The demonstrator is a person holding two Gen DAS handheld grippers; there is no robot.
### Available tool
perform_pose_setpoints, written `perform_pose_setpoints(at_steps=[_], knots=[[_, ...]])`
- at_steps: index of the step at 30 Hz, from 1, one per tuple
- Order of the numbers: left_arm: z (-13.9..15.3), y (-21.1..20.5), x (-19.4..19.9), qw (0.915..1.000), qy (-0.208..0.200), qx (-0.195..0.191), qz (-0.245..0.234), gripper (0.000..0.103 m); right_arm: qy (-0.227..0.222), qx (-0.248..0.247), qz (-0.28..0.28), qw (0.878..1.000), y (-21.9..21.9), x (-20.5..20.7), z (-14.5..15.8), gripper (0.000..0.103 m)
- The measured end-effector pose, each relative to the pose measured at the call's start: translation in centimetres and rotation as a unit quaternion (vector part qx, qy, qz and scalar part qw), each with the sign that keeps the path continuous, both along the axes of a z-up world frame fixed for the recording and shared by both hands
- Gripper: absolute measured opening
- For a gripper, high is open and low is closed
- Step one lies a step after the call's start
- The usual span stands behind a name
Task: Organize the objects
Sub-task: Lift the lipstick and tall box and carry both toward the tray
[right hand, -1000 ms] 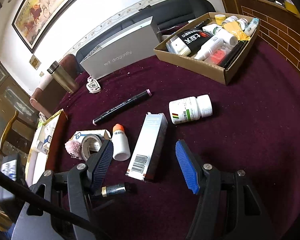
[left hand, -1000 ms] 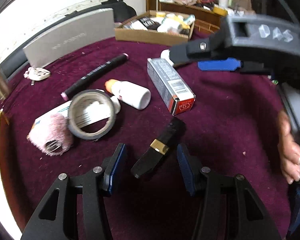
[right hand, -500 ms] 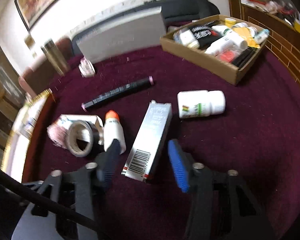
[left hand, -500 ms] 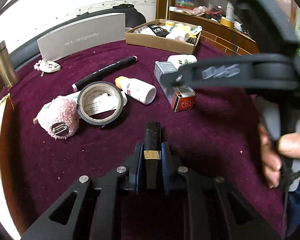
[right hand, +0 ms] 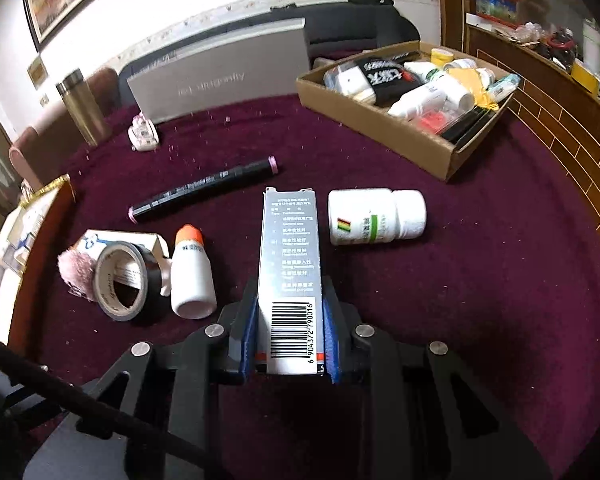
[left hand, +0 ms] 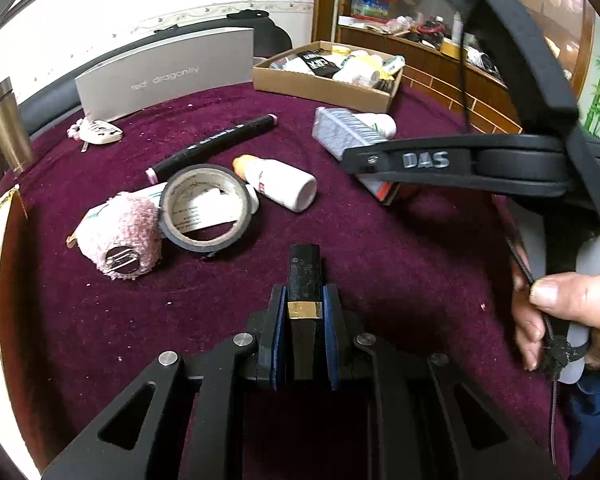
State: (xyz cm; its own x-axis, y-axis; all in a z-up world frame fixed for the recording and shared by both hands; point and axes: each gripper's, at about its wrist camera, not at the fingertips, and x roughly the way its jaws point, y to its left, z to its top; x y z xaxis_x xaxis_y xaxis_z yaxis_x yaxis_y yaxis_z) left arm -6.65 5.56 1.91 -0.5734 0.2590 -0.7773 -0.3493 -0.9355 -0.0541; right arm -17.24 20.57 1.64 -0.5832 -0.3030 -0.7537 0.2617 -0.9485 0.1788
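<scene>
A black tube with a gold band (left hand: 304, 280) sat clamped in the left gripper (left hand: 303, 312) above the maroon tablecloth (left hand: 400, 264). The right gripper (right hand: 290, 320) had just closed on a grey carton (right hand: 291, 248), beside a white pill bottle (right hand: 376, 217).

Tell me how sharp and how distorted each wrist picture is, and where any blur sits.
Left wrist view: strong fisheye bend with dark corners; the black tube in the left gripper is crisp, the right gripper's arm crossing the frame is smeared. Right wrist view: same curvature; the barcode box in the right gripper is sharp, while the cardboard tray and grey box look softly blurred.
</scene>
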Motion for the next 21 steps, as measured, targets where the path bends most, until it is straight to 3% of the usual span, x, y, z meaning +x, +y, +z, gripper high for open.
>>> perform_pose_setpoints(at_steps=[6,12,21], knots=[[0.3,-1.0,-0.6,0.9995,0.012,0.011,0.025,0.014,0.004,-0.007,0.009,1.000,-0.5,0.2,0.4,0.024],[0.9,-1.4,-0.4,0.9979,0.046,-0.008,0.045,0.014,0.010,-0.006,0.016,1.000,-1.0,0.6,0.6,0.024],[1.3,-2.1,-0.5,0.9960,0.063,-0.016,0.061,0.014,0.027,-0.007,0.037,0.999,-2.0,1.3,1.2,0.024]])
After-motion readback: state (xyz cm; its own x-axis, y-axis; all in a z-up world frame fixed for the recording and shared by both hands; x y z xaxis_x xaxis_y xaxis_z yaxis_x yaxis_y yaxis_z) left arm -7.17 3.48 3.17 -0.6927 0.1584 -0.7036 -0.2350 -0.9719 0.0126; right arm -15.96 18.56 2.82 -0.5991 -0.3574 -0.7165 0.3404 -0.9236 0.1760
